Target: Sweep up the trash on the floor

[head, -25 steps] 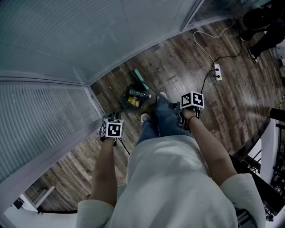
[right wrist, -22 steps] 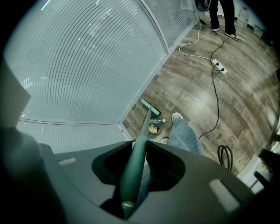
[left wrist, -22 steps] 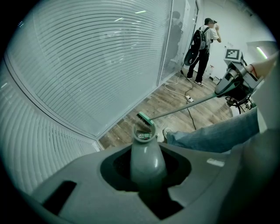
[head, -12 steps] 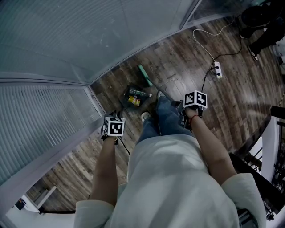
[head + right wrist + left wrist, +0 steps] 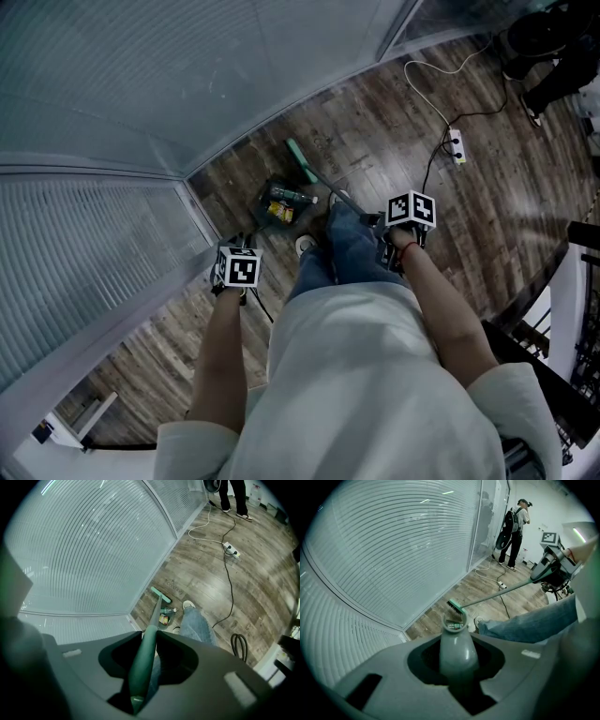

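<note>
floor (image 5: 375, 141) below: jaws clamp broom handle (image 5: 143, 663), dustpan handle (image 5: 457, 652).

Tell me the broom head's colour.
The broom head is mint green, clearest in the right gripper view.

**Walls crowd the dustpan; open floor lies to its right**

The dustpan (image 5: 279, 208) sits on the wood floor (image 5: 394, 122) close to the corner where two blind-covered glass walls (image 5: 141, 84) meet. That leaves little room left of it or beyond it. The broom (image 5: 301, 160) head lies just beyond it, and the handle slants across its right side. The person's shoes (image 5: 306, 247) block its near side. Farther right the floor is open as far as a power strip (image 5: 457, 146) and its cable (image 5: 429, 173).
</note>
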### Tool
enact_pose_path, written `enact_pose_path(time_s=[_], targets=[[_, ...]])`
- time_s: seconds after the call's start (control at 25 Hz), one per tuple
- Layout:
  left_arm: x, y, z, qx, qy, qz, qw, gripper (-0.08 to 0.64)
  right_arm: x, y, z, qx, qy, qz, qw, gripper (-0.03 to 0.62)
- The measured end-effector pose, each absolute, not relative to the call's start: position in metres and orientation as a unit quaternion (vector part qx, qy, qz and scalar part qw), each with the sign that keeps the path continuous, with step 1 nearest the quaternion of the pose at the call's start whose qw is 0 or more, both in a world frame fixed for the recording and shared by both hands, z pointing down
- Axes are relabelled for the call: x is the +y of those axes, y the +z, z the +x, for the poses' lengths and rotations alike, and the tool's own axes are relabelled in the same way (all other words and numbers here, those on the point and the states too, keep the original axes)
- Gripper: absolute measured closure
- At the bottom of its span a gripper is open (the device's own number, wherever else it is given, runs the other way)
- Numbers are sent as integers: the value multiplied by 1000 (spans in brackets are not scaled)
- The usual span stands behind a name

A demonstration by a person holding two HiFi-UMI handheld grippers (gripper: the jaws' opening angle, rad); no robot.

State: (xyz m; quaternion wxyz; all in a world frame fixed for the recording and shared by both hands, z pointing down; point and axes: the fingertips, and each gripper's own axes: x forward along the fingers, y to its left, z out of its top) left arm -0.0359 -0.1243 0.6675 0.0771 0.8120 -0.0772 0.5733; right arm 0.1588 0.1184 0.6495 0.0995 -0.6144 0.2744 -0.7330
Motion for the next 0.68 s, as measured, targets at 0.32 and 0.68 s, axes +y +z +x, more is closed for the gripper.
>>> enact_pose_path(time_s=[0.32,0.68], targets=[[-124,668,-33,-76,573,812,78,468,116,649,156,278,-737,-607,102,483],[-125,668,-35,-76,572,813,76,468,113,648,154,279,-736,-608,108,483]])
